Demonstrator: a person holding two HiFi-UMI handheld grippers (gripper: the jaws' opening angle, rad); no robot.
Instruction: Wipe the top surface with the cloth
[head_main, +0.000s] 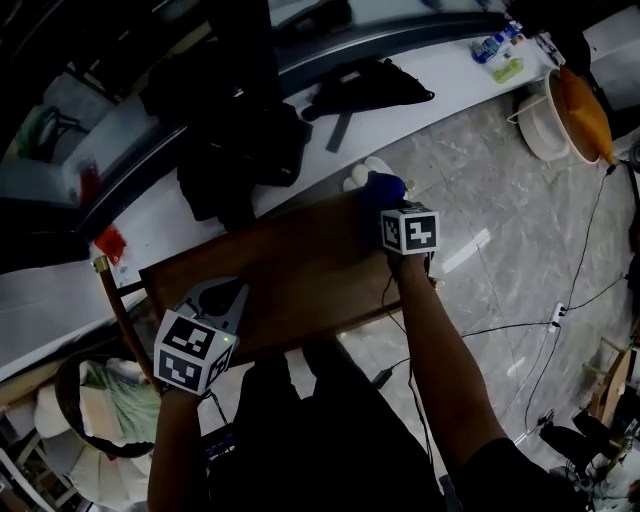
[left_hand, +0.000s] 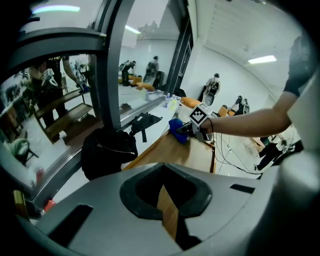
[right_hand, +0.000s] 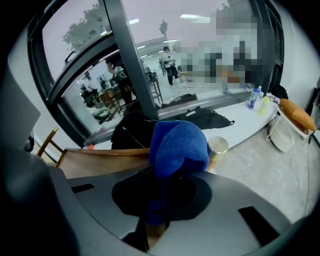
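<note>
Looking down, the head view has the right gripper (head_main: 388, 200) at the far right corner of the wooden table (head_main: 300, 270). The blue cloth (head_main: 384, 186) is bunched at its tip by the table's far edge. The left gripper (head_main: 226, 296) sits low over the near left corner, well apart from the cloth. A black bag (head_main: 240, 150) lies on the white ledge (head_main: 440, 70) behind the table.

The left gripper view adds its own jaws: they are closed to a thin slit, with table wood showing through and nothing held. It also shows the cloth from the side, down on the tabletop's far corner under the right gripper.

The right gripper view alone shows the grip. Its jaws pinch the cloth's lower end and the rest bulges up in front. A round brass-coloured cap (right_hand: 217, 145) is just beside it.
</note>
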